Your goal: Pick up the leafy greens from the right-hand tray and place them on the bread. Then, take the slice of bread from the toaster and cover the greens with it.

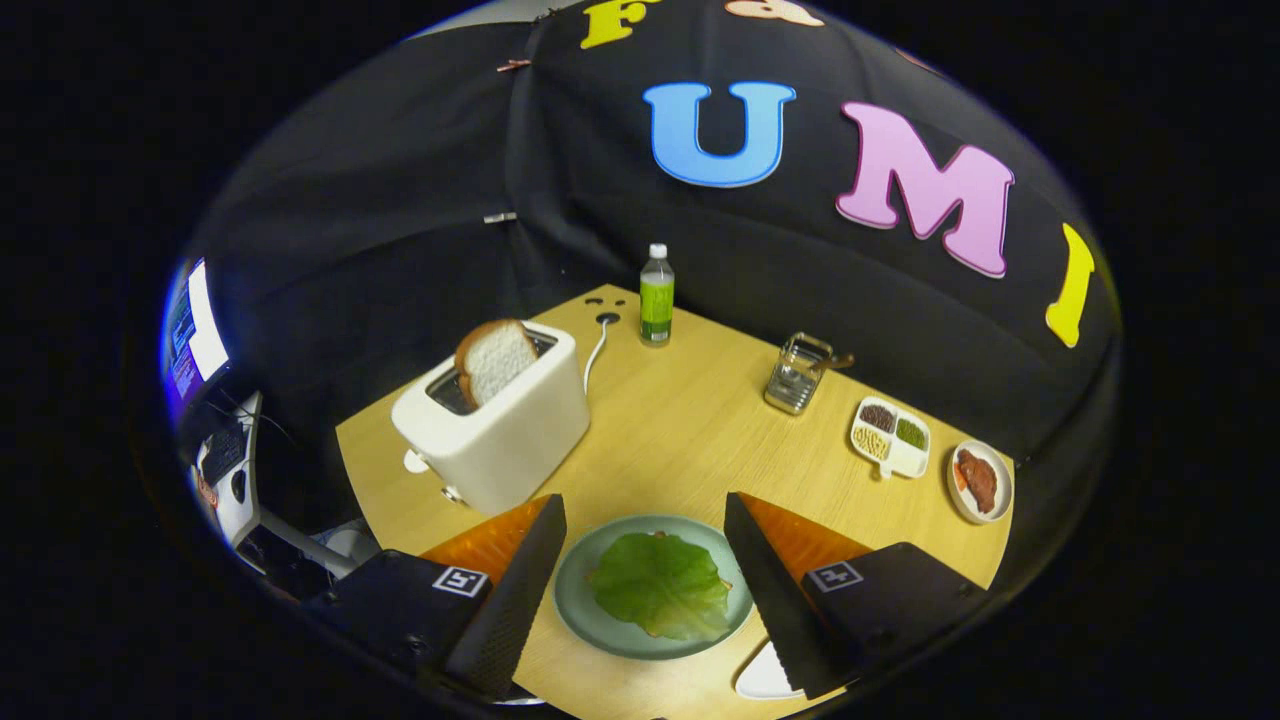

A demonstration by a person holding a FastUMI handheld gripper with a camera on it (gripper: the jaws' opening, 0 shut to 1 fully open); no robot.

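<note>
A green leaf lies spread on a grey-green plate, covering a slice of bread of which only a thin brown edge peeks out. My gripper hovers above the plate, open, with the leaf showing in the wide gap between the two fingers and nothing held. Beyond the left finger stands a white toaster with a slice of bread sticking up tilted from its slot.
Further back on the wooden table are a green-labelled bottle, a glass jar, a white divided dish of grains and a small plate of meat. A white tray's corner sits by the right finger. A desk with a monitor is off to the left.
</note>
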